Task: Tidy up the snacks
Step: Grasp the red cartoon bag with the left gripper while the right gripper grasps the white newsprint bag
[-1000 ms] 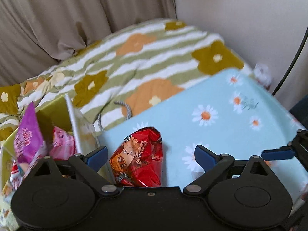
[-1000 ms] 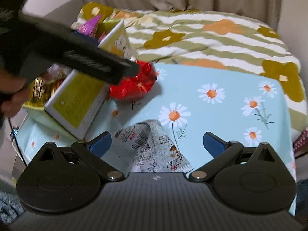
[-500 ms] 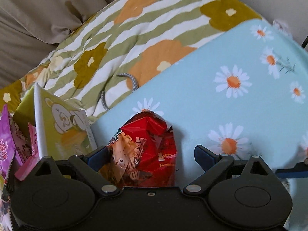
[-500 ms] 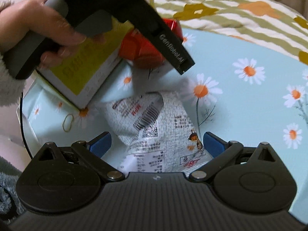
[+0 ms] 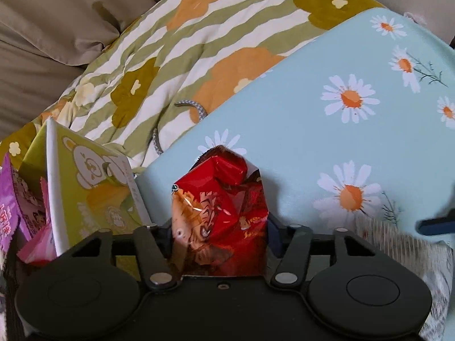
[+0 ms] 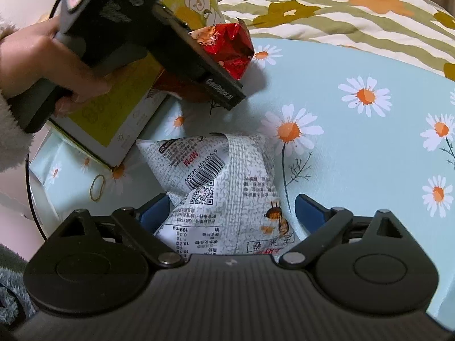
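My left gripper [image 5: 220, 227] is shut on a red foil snack bag [image 5: 224, 199] that stands on the blue daisy tablecloth [image 5: 327, 56]; the bag also shows in the right wrist view [image 6: 230, 48]. My right gripper [image 6: 231, 213] is open, its fingers on either side of a white printed snack bag [image 6: 227, 182] lying on the cloth. A yellow-green box [image 5: 93, 187] with a bear print stands left of the red bag and holds purple and pink packets [image 5: 14, 207].
A striped flowered blanket [image 5: 199, 42] lies beyond the table's far edge, with a braided cord [image 5: 196, 108] on it. A rubber band [image 6: 98, 186] lies on the cloth near the box [image 6: 113, 119]. The left hand and gripper body [image 6: 128, 28] sit over the box.
My left gripper moved forward and closed on the red bag. My right gripper moved down and forward, bringing the white bag between its fingers.
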### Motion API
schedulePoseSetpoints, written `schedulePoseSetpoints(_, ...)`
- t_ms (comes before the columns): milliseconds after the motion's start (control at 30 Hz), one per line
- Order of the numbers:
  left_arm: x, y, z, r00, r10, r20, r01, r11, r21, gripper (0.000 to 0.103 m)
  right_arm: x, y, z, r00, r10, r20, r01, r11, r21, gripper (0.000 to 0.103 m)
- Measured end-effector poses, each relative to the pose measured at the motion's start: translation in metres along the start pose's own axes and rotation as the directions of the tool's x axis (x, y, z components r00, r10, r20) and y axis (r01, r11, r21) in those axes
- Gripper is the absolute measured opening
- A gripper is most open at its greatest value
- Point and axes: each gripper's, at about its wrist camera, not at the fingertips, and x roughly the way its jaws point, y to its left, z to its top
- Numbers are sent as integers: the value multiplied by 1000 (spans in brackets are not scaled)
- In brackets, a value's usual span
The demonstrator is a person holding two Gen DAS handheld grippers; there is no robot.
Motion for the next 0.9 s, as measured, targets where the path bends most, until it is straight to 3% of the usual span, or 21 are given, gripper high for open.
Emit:
schedulePoseSetpoints(433,-37,-12,-19,993,-109,45,114,986,-125,61,-12,-29,-1,996,-84,25,81,991,107,100)
schedulePoseSetpoints(767,-53,-15,-27,990,-111,81,124,977,-176,61,-30,-45,-6,987,-156,43,149,980,130,78)
schedulePoseSetpoints(900,-72,-11,-29,985,-117,127,143,964,-223,61,-44,-48,-5,979,-189,72,177,972,152,78)
